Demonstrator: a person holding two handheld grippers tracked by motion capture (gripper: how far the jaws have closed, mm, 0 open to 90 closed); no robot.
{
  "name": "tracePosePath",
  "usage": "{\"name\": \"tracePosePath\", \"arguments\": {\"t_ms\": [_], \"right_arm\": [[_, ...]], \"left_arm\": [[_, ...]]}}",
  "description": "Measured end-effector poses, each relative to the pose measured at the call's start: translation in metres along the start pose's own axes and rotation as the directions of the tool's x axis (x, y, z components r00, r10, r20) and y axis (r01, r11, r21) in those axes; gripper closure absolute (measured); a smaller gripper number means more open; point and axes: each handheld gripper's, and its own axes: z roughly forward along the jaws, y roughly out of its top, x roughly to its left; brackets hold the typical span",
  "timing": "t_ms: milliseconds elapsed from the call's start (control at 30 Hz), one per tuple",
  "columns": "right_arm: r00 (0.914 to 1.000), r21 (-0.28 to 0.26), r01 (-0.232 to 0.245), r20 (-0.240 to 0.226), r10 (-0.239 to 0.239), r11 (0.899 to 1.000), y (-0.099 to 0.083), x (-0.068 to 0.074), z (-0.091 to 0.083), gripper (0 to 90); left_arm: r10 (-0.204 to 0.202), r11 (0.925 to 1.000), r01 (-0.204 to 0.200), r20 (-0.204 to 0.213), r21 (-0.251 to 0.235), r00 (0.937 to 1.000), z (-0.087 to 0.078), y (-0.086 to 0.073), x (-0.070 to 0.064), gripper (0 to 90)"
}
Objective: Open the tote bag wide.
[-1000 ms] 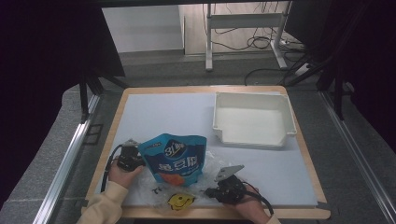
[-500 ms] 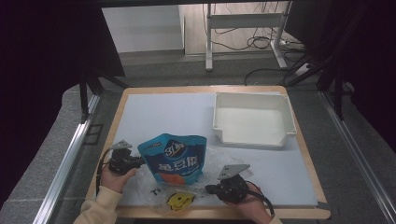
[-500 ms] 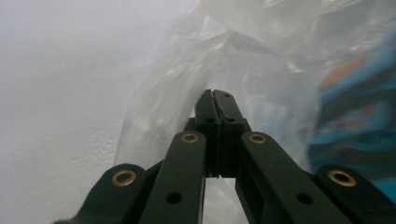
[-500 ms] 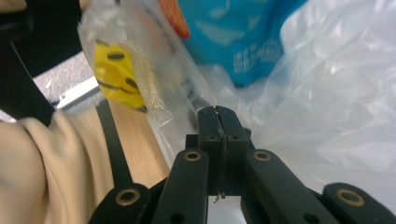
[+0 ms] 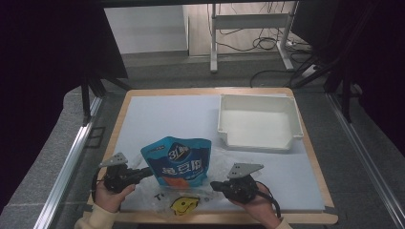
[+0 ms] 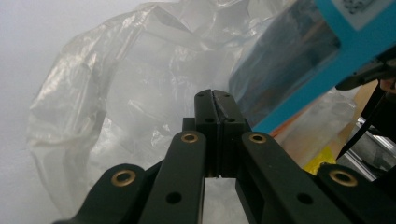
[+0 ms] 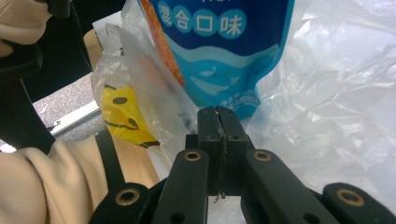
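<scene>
A blue snack pouch (image 5: 177, 161) stands on a crumpled clear plastic bag (image 5: 217, 162) near the front edge of the surface (image 5: 167, 112). The bag, printed with a yellow smiley face (image 5: 184, 204), lies spread under and around the pouch rather than enclosing it. The left gripper (image 5: 143, 172) rests at the pouch's left side, and the left gripper view shows its jaws pressed together, with the film (image 6: 107, 93) bunched just beyond the tips; whether a fold of it is pinched between them cannot be told. The right gripper (image 5: 216, 185) sits at the pouch's right side, low over the bag. Its jaws are likewise clenched, in the right gripper view, with the pouch's bottom edge (image 7: 224, 56) just ahead and plastic on both sides. A white tray (image 5: 257, 141) stands empty well apart, toward the far right. The work looks early: the pouch is neither bagged nor moved, and each gripper would probably need a sure hold on the film before the bag can be opened.
</scene>
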Motion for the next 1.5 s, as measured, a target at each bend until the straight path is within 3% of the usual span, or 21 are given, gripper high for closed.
{"name": "tracePosePath", "arguments": {"t_ms": [300, 567, 700, 733, 767, 800, 867, 1000, 1200, 1500], "right_arm": [[1.0, -0.015, -0.01, 0.001, 0.01, 1.0, 0.002, -0.004, 0.001, 88.9], [0.9999, -0.033, -0.015, 0.002, 0.015, 0.999, 0.004, -0.008, -0.001, 86.3], [0.9999, -0.04, -0.012, 0.008, 0.012, 0.999, 0.005, -0.009, -0.002, 80.1], [0.9999, -0.044, -0.012, 0.011, 0.012, 0.999, 0.005, -0.009, -0.003, 78.0], [0.9999, -0.052, -0.007, 0.015, 0.007, 0.999, 0.005, -0.009, -0.005, 72.9], [0.9998, -0.055, -0.004, 0.02, 0.005, 0.998, 0.005, -0.009, -0.007, 70.6], [0.9996, -0.067, -0.001, 0.028, 0.003, 0.998, 0.006, -0.008, -0.01, 65.8], [0.9988, -0.099, 0.01, 0.048, -0.006, 0.995, 0.009, -0.006, -0.017, 57.2], [0.9981, -0.129, 0.02, 0.06, -0.012, 0.991, 0.013, -0.005, -0.022, 49.8], [0.9975, -0.162, 0.03, 0.068, -0.019, 0.986, 0.02, -0.004, -0.029, 46.8]], "left_arm": [[0.004, 1.0, -0.004, -0.001, -0.008, 1.0, -0.009, -0.01, -0.006, 88.8], [0.032, 0.9992, -0.032, -0.018, -0.024, 0.9993, -0.016, -0.016, -0.013, 86.4], [0.047, 0.997, -0.049, -0.036, -0.06, 0.9982, -0.02, -0.017, -0.014, 70.4], [0.053, 0.9961, -0.056, -0.041, -0.068, 0.9977, -0.021, -0.017, -0.015, 70.4], [0.059, 0.9957, -0.062, -0.047, -0.069, 0.9971, -0.021, -0.017, -0.015, 58.5], [0.065, 0.9954, -0.069, -0.066, -0.066, 0.9957, -0.021, -0.017, -0.016, 53.6], [0.066, 0.996, -0.07, -0.063, -0.057, 0.9958, -0.02, -0.018, -0.016, 45.8], [0.088, 0.9945, -0.093, -0.096, -0.049, 0.9915, -0.02, -0.018, -0.018, 34.9], [0.093, 0.9941, -0.098, -0.114, -0.046, 0.9892, -0.021, -0.018, -0.017, 31.5], [0.071, 0.9963, -0.076, -0.128, -0.039, 0.9893, -0.019, -0.02, -0.013, 31.8]]}}
